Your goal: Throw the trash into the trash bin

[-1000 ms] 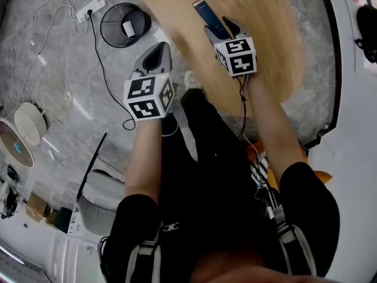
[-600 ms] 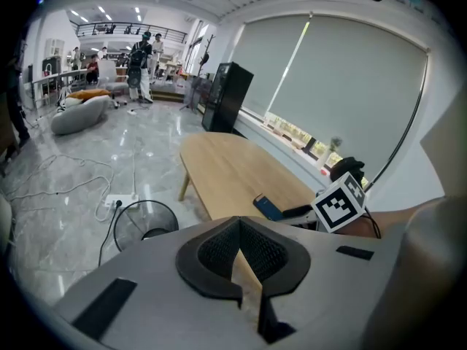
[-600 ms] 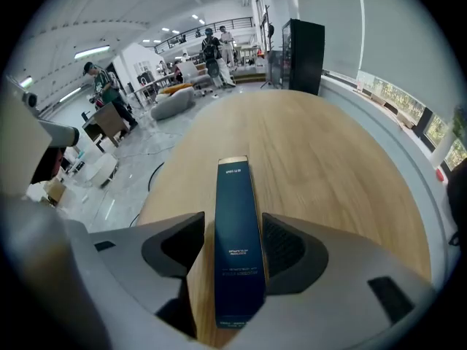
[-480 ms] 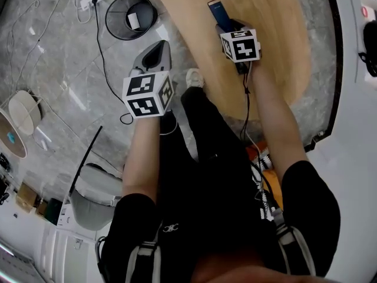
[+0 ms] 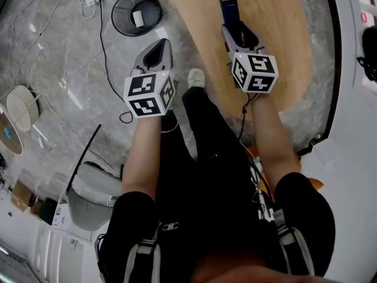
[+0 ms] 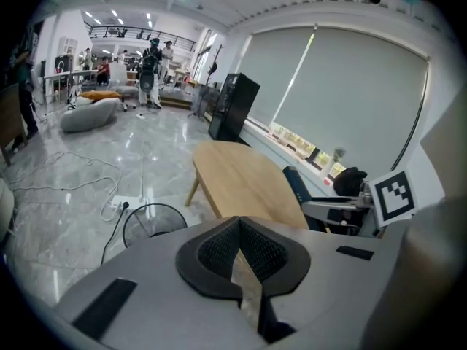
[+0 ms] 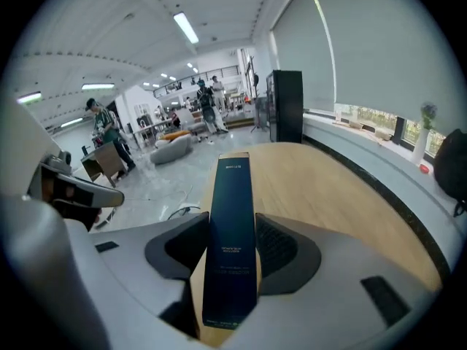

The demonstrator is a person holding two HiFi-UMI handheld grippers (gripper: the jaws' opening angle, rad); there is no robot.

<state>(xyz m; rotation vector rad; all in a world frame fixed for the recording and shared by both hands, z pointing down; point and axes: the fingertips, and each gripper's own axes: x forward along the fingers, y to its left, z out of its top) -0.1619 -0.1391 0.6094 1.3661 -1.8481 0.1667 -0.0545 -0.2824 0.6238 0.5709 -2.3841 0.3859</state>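
A person's right gripper [image 5: 237, 35] holds a slim dark blue box [image 5: 228, 10] above the wooden counter [image 5: 277, 28]. Its jaws have just been closing and are clamped on the box's long sides, the far end jutting out ahead of them. The left gripper [image 5: 155, 55] hangs over the grey marble floor [image 5: 53, 69] with its jaws together and nothing between them.

The black wire trash bin [image 5: 123, 23] stands on the floor well to the left of the box, beyond the counter's edge, with a small white item [image 5: 139, 19] already lying inside.

The carry to the bin appears to be just starting. It likely goes best with a firm grip all the way across. The box should be centred over the round opening and tipped end-down before the jaws part, since a box this long could catch on the rim.

The box is a narrow carton, navy on top with fine pale print too small to read, and a tan side face below.
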